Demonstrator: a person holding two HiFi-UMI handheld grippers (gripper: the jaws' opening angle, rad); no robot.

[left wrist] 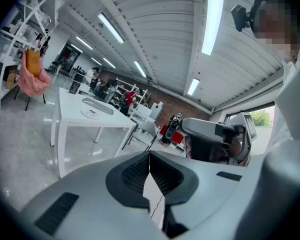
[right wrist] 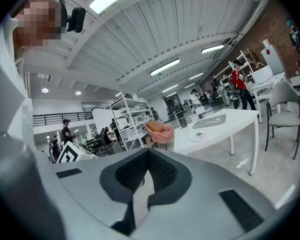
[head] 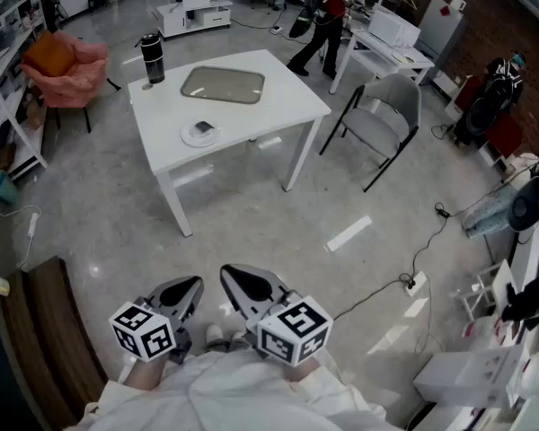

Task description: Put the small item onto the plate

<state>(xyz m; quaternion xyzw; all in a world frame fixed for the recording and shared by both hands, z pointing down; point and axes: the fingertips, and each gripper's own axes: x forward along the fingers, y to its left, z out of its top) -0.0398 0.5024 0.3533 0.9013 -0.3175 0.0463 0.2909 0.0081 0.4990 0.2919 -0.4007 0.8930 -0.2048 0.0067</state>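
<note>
left gripper (head: 196, 283) and right gripper (head: 225, 271): jaws closed, empty. one square white table (head: 283, 99) carried one round plate (head: 188, 138) holding one small dark item (head: 205, 127), one rectangular tray (head: 223, 84), one cylindrical bottle (head: 152, 57).

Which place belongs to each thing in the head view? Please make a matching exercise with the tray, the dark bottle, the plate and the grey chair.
Things:
1 tray
2 dark bottle
3 plate
4 grey chair

Places:
A off the table, to its right
B near the table's front edge
C at the table's far left corner
D on the table's middle, toward the far side

Pairs: 1-D; 2-C; 3-B; 4-A
</note>
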